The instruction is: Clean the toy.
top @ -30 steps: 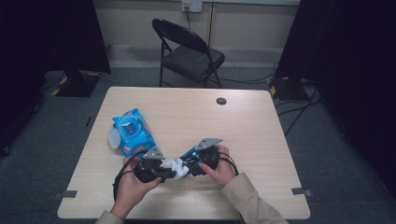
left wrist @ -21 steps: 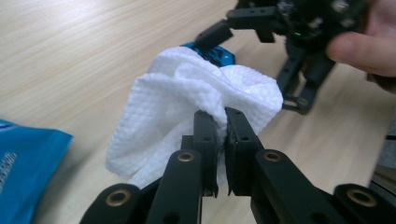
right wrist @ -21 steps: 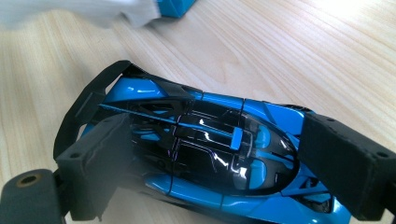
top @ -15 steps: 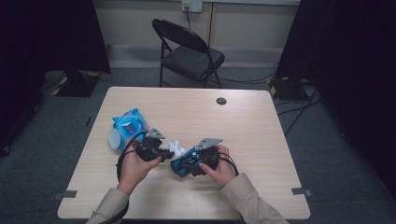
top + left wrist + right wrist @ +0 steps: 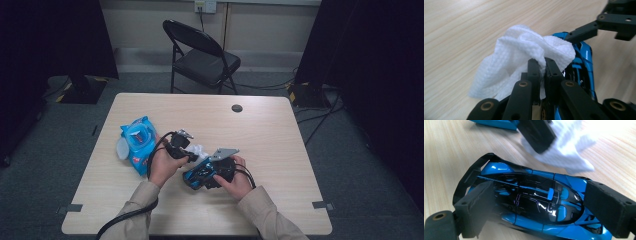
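The person's right gripper sits low and centre in the high view, its jaws clamped across the sides of a glossy blue and black toy racing car. In the right gripper view the car's long axis runs from upper left to lower right between the two black foam pads, which press on its flanks.

The left gripper is just up and left of the car in the high view. Its jaws stand nearly together, pinching a crumpled white textured wipe. In the left gripper view the wipe bunches above the jaw tips, and the car's blue body lies right behind and to the right of it, so the wipe-carrying hand is the one placed to reach the car. Whether the wipe is touching the paint I can't quite tell; in the right gripper view it hangs blurred at the upper right, just off the car's far side.

Further left on the pale wooden surface lies a blue soft pack of wipes, its lid flap apparently open, though its contents are too small to make out.
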The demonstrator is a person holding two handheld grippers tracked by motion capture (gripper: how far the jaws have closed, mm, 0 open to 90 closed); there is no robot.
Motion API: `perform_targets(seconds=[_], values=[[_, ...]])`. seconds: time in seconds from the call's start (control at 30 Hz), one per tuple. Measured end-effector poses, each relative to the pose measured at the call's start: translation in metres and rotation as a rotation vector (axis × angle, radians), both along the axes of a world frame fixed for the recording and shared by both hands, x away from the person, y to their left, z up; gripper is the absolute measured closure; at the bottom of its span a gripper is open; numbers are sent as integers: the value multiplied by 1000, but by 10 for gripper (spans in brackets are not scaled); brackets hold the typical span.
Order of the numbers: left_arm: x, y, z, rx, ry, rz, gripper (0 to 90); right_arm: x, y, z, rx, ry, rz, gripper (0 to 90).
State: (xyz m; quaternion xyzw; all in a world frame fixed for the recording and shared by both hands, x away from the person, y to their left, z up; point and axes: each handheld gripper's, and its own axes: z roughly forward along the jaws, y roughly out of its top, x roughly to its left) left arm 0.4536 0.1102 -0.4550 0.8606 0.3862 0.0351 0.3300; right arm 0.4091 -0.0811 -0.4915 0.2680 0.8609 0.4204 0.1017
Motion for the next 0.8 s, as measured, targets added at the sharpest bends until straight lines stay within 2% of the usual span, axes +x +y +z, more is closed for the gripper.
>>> perform_targets(seconds=[0.1,0.2,0.3,0.47,0.6,0.63,0.8], values=[[5,-5,-6,10,14,-4,844,0,0,0,1,-1,-1,99],[4,-3,-5,-4,15,-4,844,0,0,0,3,-1,-2,99],[-3,8,0,-2,5,2,844,0,-1,-1,5,-2,-1,99],[-18,32,2,-2,18,21,845,0,0,-1,5,-3,0,99],[-24,41,-1,13,35,23,846,0,0,0,4,-2,-2,99],[-25,41,-2,27,49,8,847,0,0,0,5,-2,-1,99],[-24,36,-11,57,72,-8,846,0,0,-1,7,-3,1,99]])
